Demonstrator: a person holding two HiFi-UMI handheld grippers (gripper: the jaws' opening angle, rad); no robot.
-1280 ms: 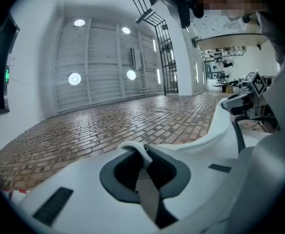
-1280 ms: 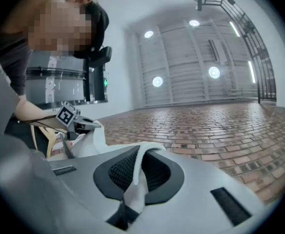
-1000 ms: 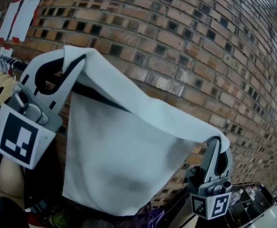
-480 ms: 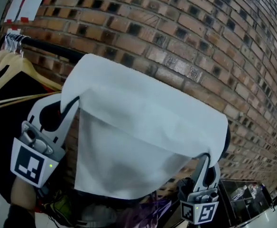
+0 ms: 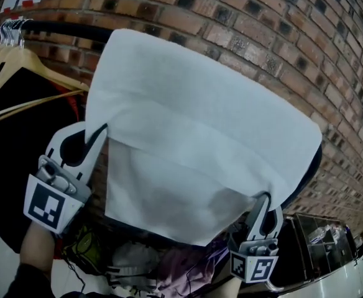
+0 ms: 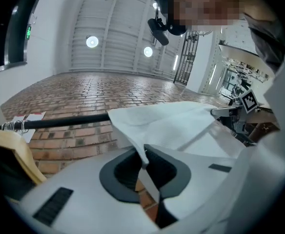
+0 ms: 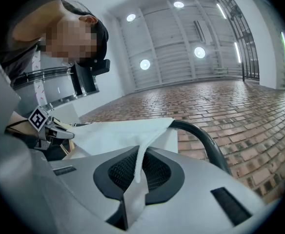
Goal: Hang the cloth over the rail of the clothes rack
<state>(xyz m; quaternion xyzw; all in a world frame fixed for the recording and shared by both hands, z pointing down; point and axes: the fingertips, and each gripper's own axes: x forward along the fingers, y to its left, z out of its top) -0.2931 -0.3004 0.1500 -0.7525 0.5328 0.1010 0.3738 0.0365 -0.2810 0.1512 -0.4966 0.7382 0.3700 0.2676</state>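
The cloth (image 5: 200,117) is already draping over the rail (image 5: 57,28) above both claws, with the left gripper (image 5: 102,131) and right gripper (image 5: 266,198) each pinching a front corner, so only releasing is remaining.

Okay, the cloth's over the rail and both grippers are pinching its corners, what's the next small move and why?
Probably open both jaws and let go. The cloth lies draped across the rail, and the left gripper and right gripper each pinch a corner of its near flap, so holding on likely adds nothing.
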